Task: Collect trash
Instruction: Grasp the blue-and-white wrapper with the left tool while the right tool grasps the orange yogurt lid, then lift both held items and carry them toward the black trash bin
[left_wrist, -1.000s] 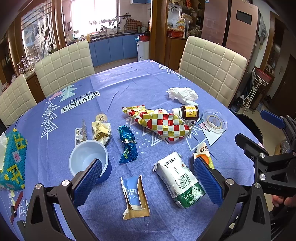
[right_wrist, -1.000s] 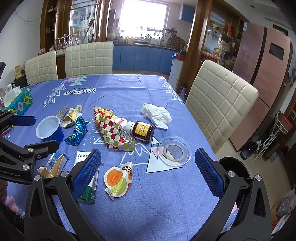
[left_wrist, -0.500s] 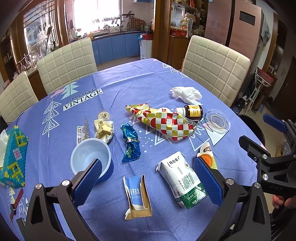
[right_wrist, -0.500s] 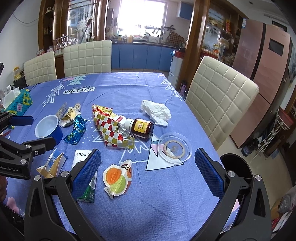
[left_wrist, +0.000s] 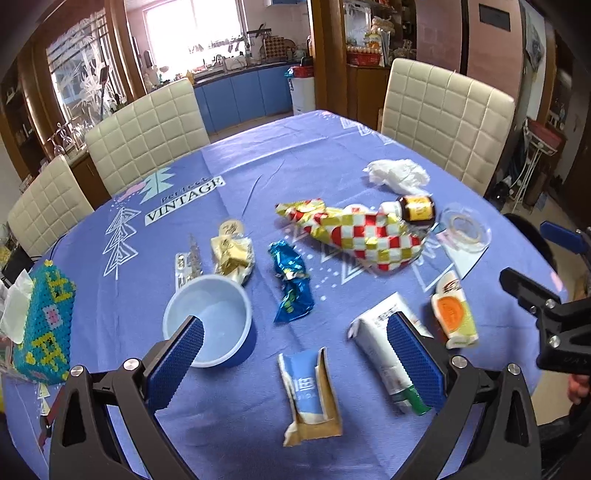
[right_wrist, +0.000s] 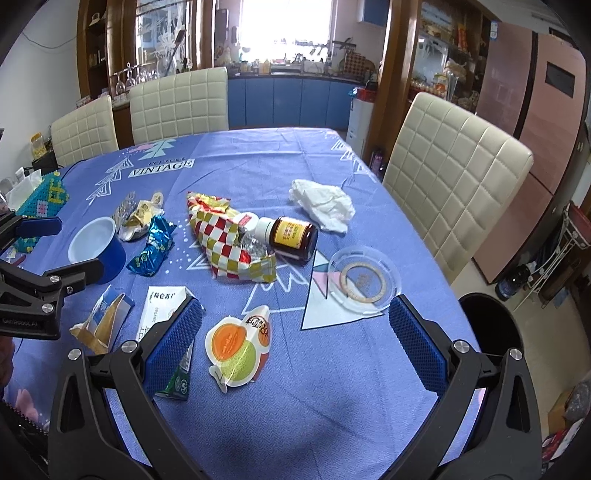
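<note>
Both your grippers hang above the near table edge, jaws spread wide, holding nothing: the left gripper (left_wrist: 295, 354) at lower centre of its view, the right gripper (right_wrist: 295, 334) likewise.

Risks, left to right in the left wrist view:
- The blue bowl (left_wrist: 210, 321) sits under your left finger; a careless descent would tip it.
- The torn carton flap (left_wrist: 312, 395) and milk carton (left_wrist: 388, 354) lie flat on the tablecloth (left_wrist: 258, 173); a shallow pinch would drag cloth.
- The brown bottle (left_wrist: 417, 208), on its side touching the chequered wrapper (left_wrist: 354, 232), could roll.

Count:
- one blister strip (left_wrist: 184, 264)
- one yellow wrapper (left_wrist: 232, 254)
- one blue foil wrapper (left_wrist: 291, 284)
- one fruit pouch (left_wrist: 452, 314)
- one crumpled tissue (left_wrist: 399, 175)
- one clear lid (left_wrist: 467, 229)
</note>
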